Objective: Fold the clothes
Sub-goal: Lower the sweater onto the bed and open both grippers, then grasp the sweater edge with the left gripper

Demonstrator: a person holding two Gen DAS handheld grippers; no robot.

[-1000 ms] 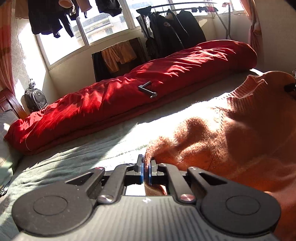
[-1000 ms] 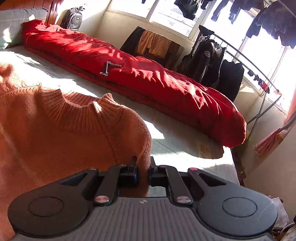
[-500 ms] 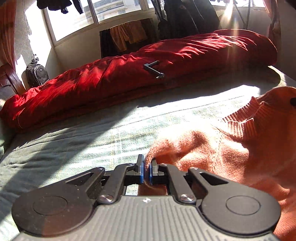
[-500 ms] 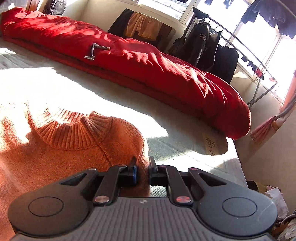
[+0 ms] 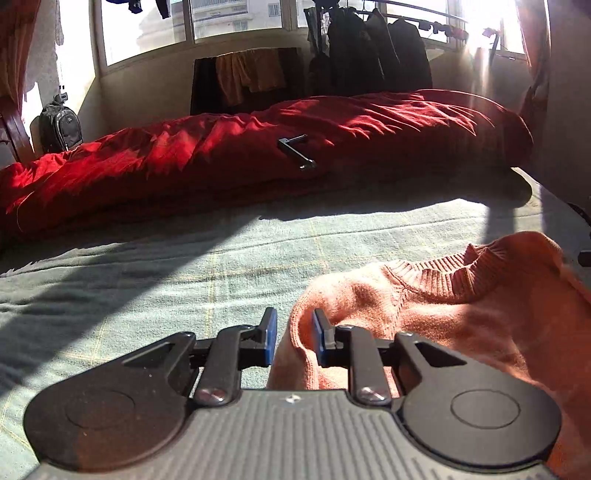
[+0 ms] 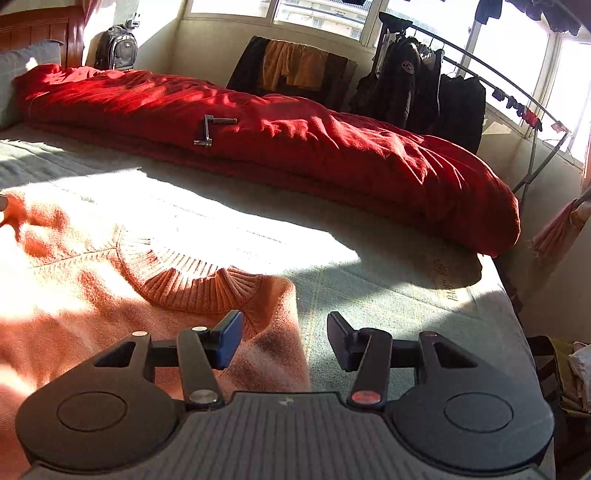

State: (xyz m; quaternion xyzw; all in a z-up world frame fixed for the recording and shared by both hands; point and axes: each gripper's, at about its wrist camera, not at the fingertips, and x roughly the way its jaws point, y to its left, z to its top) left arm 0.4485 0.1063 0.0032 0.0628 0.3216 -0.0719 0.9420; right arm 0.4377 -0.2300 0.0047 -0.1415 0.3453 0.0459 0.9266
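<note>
An orange knit sweater (image 5: 461, 317) with a ribbed collar (image 5: 458, 277) lies on the grey-green bed sheet (image 5: 184, 266). My left gripper (image 5: 294, 334) is open, and a fold of the sweater's shoulder edge sits loosely between its blue pads. In the right wrist view the sweater (image 6: 92, 295) spreads to the left, collar (image 6: 192, 280) toward the far side. My right gripper (image 6: 284, 336) is open wide over the sweater's other shoulder corner, its left finger above the knit and its right finger above bare sheet (image 6: 388, 295).
A long red duvet (image 5: 258, 158) is rolled along the far side of the bed, with a metal crank handle (image 6: 208, 131) lying on it. Behind stand a clothes rack with dark jackets (image 6: 424, 85), a backpack (image 6: 116, 48) and a wooden headboard (image 6: 40, 35). The bed's edge drops off at right (image 6: 517, 314).
Both grippers lowered the sweater onto the sheet and opened, letting go of its shoulder corners. The sweater now lies flat instead of hanging lifted.
</note>
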